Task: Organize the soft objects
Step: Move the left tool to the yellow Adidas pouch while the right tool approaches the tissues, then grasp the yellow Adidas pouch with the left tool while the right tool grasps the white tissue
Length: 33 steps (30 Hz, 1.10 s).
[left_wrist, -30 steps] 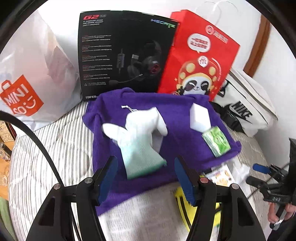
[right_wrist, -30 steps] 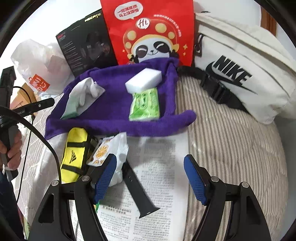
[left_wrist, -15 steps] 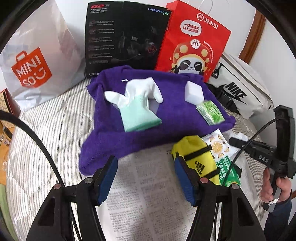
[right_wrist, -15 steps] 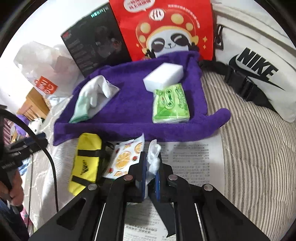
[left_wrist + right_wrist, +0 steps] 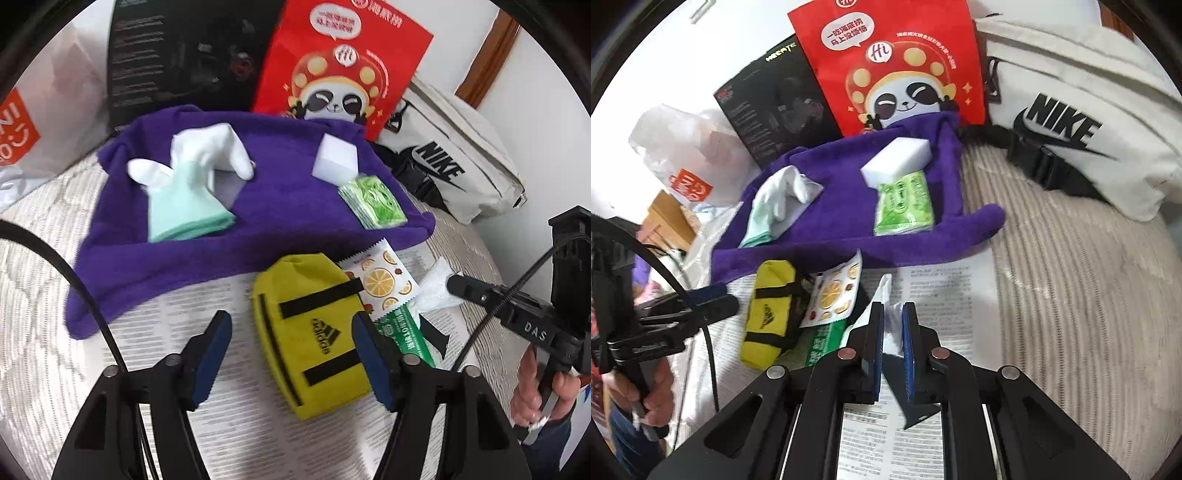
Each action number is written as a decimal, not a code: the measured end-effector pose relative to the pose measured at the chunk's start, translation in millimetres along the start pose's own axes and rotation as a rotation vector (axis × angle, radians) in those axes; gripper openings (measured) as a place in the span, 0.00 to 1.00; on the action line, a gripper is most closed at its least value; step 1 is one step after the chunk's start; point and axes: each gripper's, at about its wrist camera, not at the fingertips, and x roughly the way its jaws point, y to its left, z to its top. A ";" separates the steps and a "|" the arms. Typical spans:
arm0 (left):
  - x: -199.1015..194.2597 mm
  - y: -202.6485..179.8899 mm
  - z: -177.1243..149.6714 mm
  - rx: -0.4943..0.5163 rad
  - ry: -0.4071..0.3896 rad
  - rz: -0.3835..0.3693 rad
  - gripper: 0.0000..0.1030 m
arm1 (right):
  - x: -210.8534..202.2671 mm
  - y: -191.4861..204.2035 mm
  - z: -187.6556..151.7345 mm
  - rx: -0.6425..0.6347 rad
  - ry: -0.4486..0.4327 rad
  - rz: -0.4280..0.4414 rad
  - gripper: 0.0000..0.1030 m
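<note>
A purple towel [image 5: 280, 206] [image 5: 846, 221] lies on the bed and holds a white and mint glove [image 5: 188, 192] [image 5: 775, 203], a white sponge [image 5: 336, 158] [image 5: 895, 162] and a green tissue pack [image 5: 373, 201] [image 5: 905, 206]. In front of it, on newspaper [image 5: 229, 295], lie a yellow Adidas pouch [image 5: 314, 325] [image 5: 768, 314] and an orange-print wipes pack [image 5: 384, 284] [image 5: 833, 295]. My left gripper [image 5: 290, 328] is open, its jaws either side of the pouch. My right gripper [image 5: 893, 317] is shut on a white crumpled wrapper [image 5: 436, 288] [image 5: 882, 295] beside the wipes pack.
A black headset box [image 5: 184, 55], a red panda bag [image 5: 340, 62] [image 5: 894, 62] and a white Miniso bag [image 5: 29, 122] stand behind the towel. A cream Nike bag [image 5: 458, 170] [image 5: 1071, 110] lies at the right. A black strap [image 5: 919, 410] lies on the newspaper.
My left gripper has moved right and closer, so the yellow pouch now sits between its open jaws. My right gripper shut on the white wrapper half a second ago and still holds it.
</note>
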 end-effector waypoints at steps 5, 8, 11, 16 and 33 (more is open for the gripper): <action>13.9 -3.5 -5.5 0.006 0.035 0.029 0.64 | 9.7 -5.0 -4.8 0.043 0.036 0.071 0.46; 11.5 5.8 -7.0 -0.021 0.042 0.020 0.64 | 15.1 -3.7 -3.9 0.054 0.018 0.095 0.46; 6.0 14.5 -6.4 -0.037 0.033 0.033 0.64 | 27.4 0.7 -2.5 0.048 0.028 0.111 0.26; 1.9 23.2 -5.4 -0.063 0.023 0.028 0.64 | 39.7 13.9 -4.4 -0.030 0.033 0.090 0.04; 42.1 -30.3 -10.5 0.028 0.063 0.112 0.80 | -39.5 -9.7 -4.7 -0.015 -0.073 0.030 0.04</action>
